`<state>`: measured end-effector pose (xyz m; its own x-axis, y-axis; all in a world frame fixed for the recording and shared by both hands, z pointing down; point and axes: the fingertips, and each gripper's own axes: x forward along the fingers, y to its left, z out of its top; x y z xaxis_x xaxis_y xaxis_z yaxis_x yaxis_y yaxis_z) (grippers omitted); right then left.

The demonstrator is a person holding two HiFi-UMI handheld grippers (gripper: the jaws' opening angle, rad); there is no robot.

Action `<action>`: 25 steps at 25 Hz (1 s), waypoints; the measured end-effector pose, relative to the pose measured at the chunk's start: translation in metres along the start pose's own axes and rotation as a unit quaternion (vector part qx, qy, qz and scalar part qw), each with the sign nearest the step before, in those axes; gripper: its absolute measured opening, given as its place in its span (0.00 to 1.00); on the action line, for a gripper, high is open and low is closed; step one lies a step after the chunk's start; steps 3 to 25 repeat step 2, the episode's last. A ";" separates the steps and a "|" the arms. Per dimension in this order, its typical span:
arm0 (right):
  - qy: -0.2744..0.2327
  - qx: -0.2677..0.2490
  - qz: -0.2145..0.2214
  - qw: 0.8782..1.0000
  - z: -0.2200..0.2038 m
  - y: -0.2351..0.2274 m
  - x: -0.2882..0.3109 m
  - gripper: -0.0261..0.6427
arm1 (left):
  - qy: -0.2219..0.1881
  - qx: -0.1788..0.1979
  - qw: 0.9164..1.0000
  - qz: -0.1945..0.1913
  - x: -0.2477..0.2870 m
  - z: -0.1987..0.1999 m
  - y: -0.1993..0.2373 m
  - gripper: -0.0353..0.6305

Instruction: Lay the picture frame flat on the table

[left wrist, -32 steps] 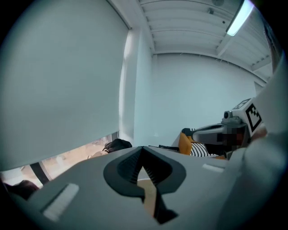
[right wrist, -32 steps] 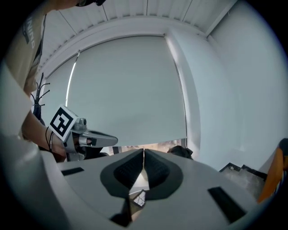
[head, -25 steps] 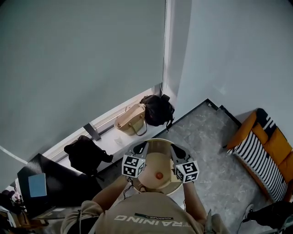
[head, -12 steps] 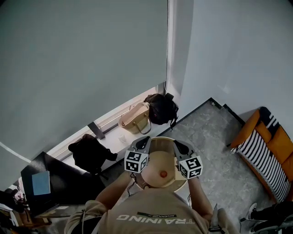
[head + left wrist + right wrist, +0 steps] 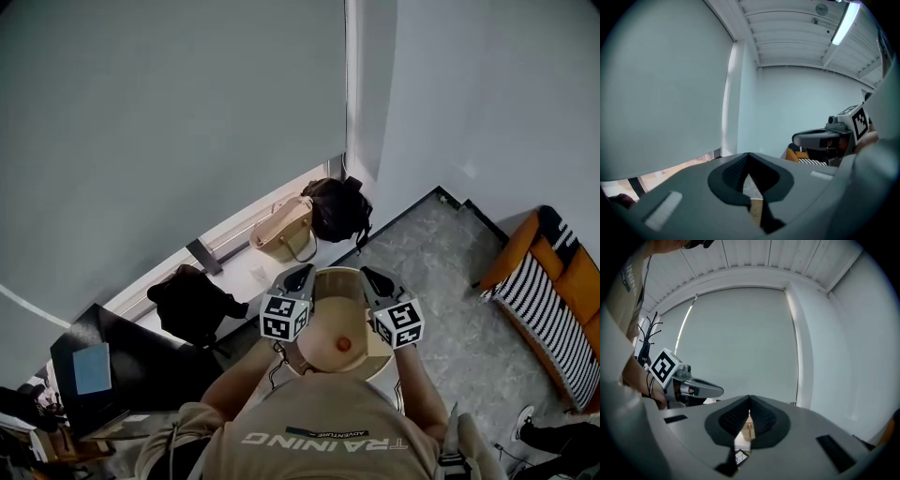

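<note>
No picture frame shows clearly in any view. In the head view my left gripper (image 5: 302,273) and right gripper (image 5: 372,275) are held side by side over a round beige top (image 5: 334,292) with a small red spot (image 5: 343,345) on it. Both point away from the person's body. The left gripper (image 5: 749,155) has its jaws shut with nothing between them. The right gripper (image 5: 749,399) also has its tips together and holds nothing. Each gripper view shows the other gripper beside it, the right gripper (image 5: 808,138) and the left gripper (image 5: 710,390). A small patterned piece (image 5: 739,457) shows below the right jaws; I cannot tell what it is.
A beige bag (image 5: 284,231) and a black bag (image 5: 337,208) sit on a pale ledge by the grey blind. Another black bag (image 5: 192,302) lies further left. An orange and striped sofa (image 5: 553,295) stands at the right, and a dark desk (image 5: 131,361) at lower left.
The head view has drifted a little, so everything sits slightly higher and further right. Both grippers keep their place over the round top and stay shut.
</note>
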<state>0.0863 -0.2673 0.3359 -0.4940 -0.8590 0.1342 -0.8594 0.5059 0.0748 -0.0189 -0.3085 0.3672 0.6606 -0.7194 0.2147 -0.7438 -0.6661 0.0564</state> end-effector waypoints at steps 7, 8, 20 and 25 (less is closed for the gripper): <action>0.000 -0.001 0.000 1.000 0.002 -0.002 0.001 0.05 | -0.001 -0.002 1.000 0.000 0.000 0.002 0.001 0.06; 0.000 -0.001 0.000 1.000 0.002 -0.002 0.001 0.05 | -0.001 -0.002 1.000 0.000 0.000 0.002 0.001 0.06; 0.000 -0.001 0.000 1.000 0.002 -0.002 0.001 0.05 | -0.001 -0.002 1.000 0.000 0.000 0.002 0.001 0.06; 0.000 -0.001 0.000 1.000 0.002 -0.002 0.001 0.05 | -0.001 -0.002 1.000 0.000 0.000 0.002 0.001 0.06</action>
